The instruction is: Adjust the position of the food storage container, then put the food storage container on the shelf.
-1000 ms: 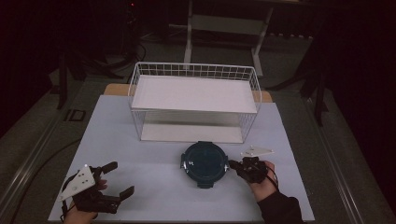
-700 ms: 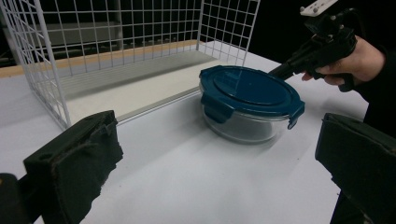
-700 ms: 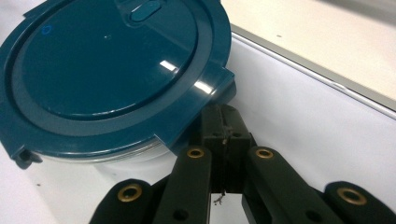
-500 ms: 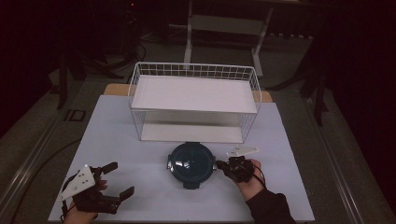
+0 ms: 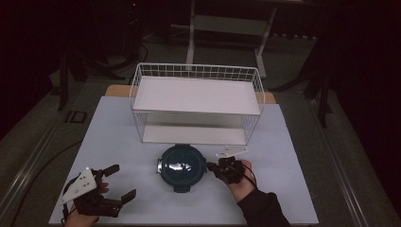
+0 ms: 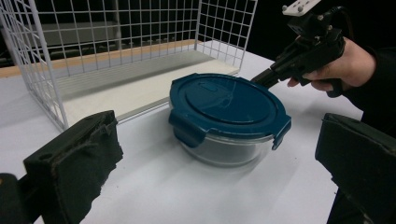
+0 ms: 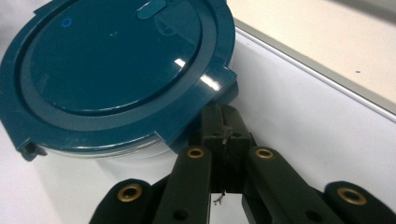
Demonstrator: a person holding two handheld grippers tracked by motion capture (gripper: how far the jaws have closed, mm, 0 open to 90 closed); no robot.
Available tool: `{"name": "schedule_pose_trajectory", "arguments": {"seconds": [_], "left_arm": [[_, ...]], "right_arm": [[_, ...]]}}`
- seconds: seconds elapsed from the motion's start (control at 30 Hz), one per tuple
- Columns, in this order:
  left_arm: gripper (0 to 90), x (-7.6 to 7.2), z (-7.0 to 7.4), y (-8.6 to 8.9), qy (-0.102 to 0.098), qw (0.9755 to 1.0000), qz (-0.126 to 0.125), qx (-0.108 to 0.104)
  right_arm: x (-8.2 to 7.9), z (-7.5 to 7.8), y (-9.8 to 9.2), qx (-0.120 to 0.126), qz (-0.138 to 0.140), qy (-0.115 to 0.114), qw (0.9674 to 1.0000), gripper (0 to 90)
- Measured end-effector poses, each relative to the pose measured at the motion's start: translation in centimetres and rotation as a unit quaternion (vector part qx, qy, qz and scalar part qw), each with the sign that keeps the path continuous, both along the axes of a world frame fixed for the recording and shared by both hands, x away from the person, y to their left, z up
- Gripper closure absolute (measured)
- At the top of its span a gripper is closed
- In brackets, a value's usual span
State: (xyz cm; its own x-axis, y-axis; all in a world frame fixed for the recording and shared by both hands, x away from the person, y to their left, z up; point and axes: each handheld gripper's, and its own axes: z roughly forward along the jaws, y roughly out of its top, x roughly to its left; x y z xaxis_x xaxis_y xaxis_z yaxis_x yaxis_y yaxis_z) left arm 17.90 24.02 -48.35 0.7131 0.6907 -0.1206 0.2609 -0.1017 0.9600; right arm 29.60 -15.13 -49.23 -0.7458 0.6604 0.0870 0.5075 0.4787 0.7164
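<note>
The right tongs (image 7: 224, 122), pressed together, tuck their tips under the container's blue lid (image 7: 116, 70), contact hidden; the left tongs (image 5: 117, 182) gape apart.

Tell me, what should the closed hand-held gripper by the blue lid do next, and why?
Probably keep nudging the container a little further left. The right hand-held gripper is shut, its tip against the blue lid's edge, so it looks like a push, not a grab. The left hand-held gripper waits open nearby, with bare table between.
</note>
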Motion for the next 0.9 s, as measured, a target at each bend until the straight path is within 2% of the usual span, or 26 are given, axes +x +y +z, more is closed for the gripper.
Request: {"name": "schedule_pose_trajectory", "arguments": {"seconds": [0.2,0.43,0.5,0.57,0.67,0.7,0.77,0.87,0.9], "left_arm": [[0.0,0.1,0.0,0.0,0.002,1.0,0.001,-0.001],[0.0,0.1,0.0,0.0,0.003,1.0,0.003,0.0],[0.0,0.1,-0.1,0.0,0.006,1.0,0.007,0.004],[0.0,0.1,-0.1,0.0,0.011,0.9998,0.012,0.009],[0.0,0.2,0.0,-0.1,0.016,0.9997,0.017,0.005],[0.0,0.3,0.1,-0.2,0.019,0.9997,0.019,0.003],[0.0,0.3,0.2,-0.3,0.023,0.9995,0.02,0.003],[0.0,0.3,0.4,-0.5,0.024,0.9994,0.023,0.011],[0.0,0.3,0.7,-0.6,0.025,0.9995,0.02,0.008]], "right_arm": [[0.0,0.0,0.3,0.007,0.003,0.009,0.9999,90.0],[0.2,-0.1,0.3,0.015,0.007,0.009,0.9998,90.0],[0.1,0.0,0.1,0.017,0.005,0.006,0.9998,83.2],[0.0,0.3,-0.1,0.025,0.005,0.003,0.9997,80.3],[-0.4,1.1,-0.4,0.03,0.011,-0.015,0.9994,70.5],[-0.6,1.3,-0.5,0.033,0.011,-0.022,0.9992,69.9],[-0.9,1.8,-0.7,0.044,0.013,-0.03,0.9985,59.5],[-1.1,2.2,-0.8,0.053,0.01,-0.038,0.9978,57.1],[-1.3,2.6,-1.0,0.068,0.009,-0.046,0.9966,42.3]]}}
